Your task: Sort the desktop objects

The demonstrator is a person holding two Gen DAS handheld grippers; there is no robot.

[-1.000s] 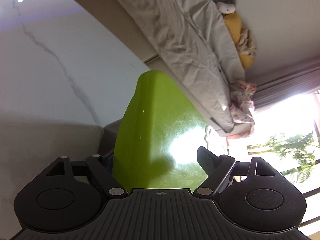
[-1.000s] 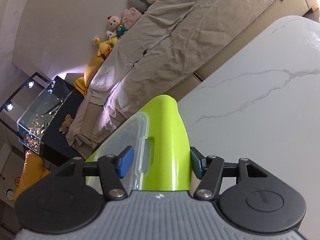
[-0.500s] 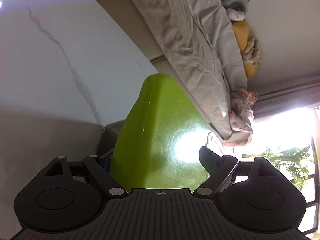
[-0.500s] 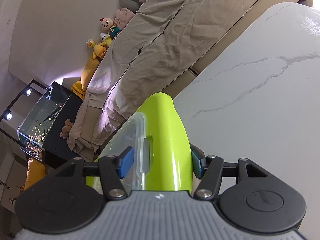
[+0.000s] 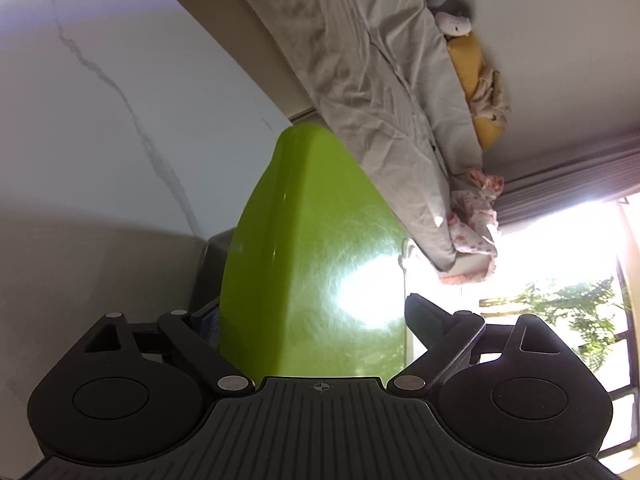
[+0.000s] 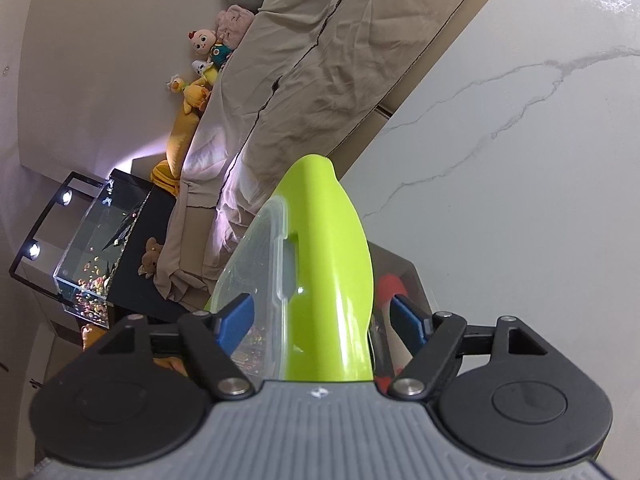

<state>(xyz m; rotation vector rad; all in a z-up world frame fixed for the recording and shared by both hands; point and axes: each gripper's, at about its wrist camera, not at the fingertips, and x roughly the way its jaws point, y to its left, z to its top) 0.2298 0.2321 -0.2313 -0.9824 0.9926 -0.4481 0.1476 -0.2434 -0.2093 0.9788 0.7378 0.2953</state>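
Observation:
A lime-green plastic box with a clear lid is held between both grippers, one at each end, over the white marble table. My left gripper stands around one end of the box; its right finger shows a gap from the green wall. My right gripper straddles the other end, its blue pads a little apart from the box on both sides. A red and white object lies beside the box by the right pad.
A grey box sits on the table under the green box. Beyond the table's edge is a sofa with a beige cover, soft toys and a lit fish tank. A bright window is at right.
My right gripper's pads have opened away from the green box, and the red and white object now shows beside it. The left view has shifted only slightly.

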